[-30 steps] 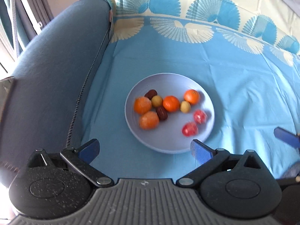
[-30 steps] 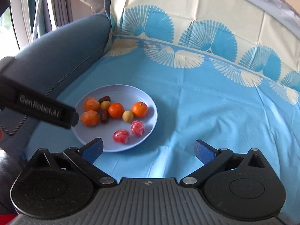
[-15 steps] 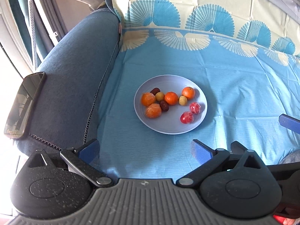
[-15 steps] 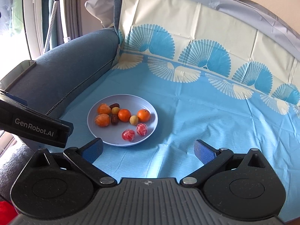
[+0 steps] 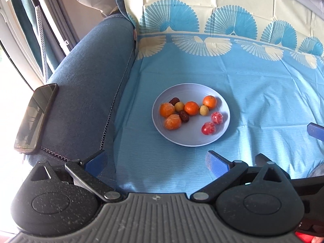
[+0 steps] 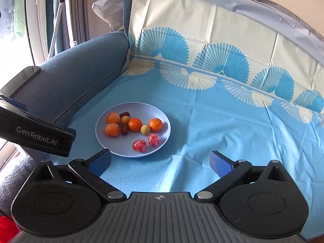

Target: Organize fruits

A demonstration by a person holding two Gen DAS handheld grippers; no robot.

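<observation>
A pale blue plate (image 5: 222, 109) (image 6: 166, 121) lies on the blue cloth and holds several fruits: oranges (image 5: 191, 108) (image 6: 135, 124), two peeled oranges (image 5: 172, 122) (image 6: 111, 129), two dark dates (image 5: 183, 115), two small yellow fruits (image 5: 204, 110) and two wrapped red fruits (image 5: 208, 128) (image 6: 139, 145). My left gripper (image 5: 156, 162) is open and empty, held back from the plate's near edge. My right gripper (image 6: 160, 160) is open and empty, near the plate's near right side.
A blue sofa armrest (image 5: 81, 85) runs along the left, with a dark phone (image 5: 35, 119) lying on it. The patterned cloth (image 6: 232, 121) covers the seat and the backrest. The left gripper's body (image 6: 36, 135) shows at the left of the right wrist view.
Both grippers have pulled back and up from the plate, which now looks smaller and farther away. The fruits have not moved.
</observation>
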